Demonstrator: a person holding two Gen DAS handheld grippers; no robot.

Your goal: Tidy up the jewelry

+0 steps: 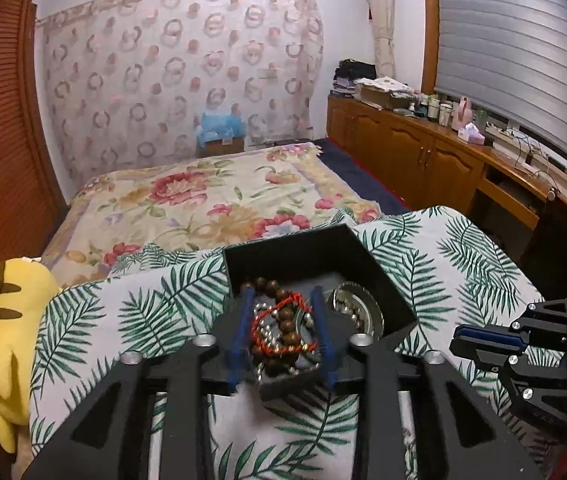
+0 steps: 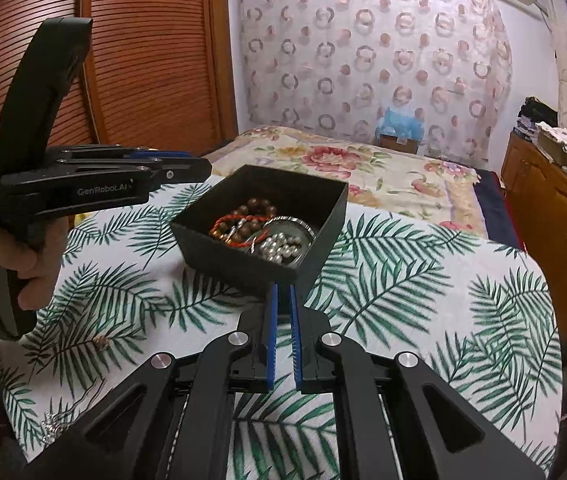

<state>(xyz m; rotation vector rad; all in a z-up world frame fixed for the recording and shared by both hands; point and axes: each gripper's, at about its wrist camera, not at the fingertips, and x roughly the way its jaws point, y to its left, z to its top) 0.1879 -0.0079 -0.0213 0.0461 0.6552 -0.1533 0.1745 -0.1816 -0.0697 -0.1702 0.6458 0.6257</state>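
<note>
Your left gripper (image 1: 283,334), jaws released, hovers above the black box (image 2: 243,258) holding beaded bracelets (image 2: 243,220). Your right gripper (image 2: 283,320), jaws clenched empty, sits near it. Next, likely fetch the small trinket (image 2: 101,343) at near left.

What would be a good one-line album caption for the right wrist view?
Black box of wooden beads, red cord and pearls on a palm-leaf cloth, between two handheld tools.

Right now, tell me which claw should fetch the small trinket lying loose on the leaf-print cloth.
Probably left. The trinket lies on the cloth close by the left hand, and the left claw hangs open over the black box. The right claw is shut and further away.
</note>
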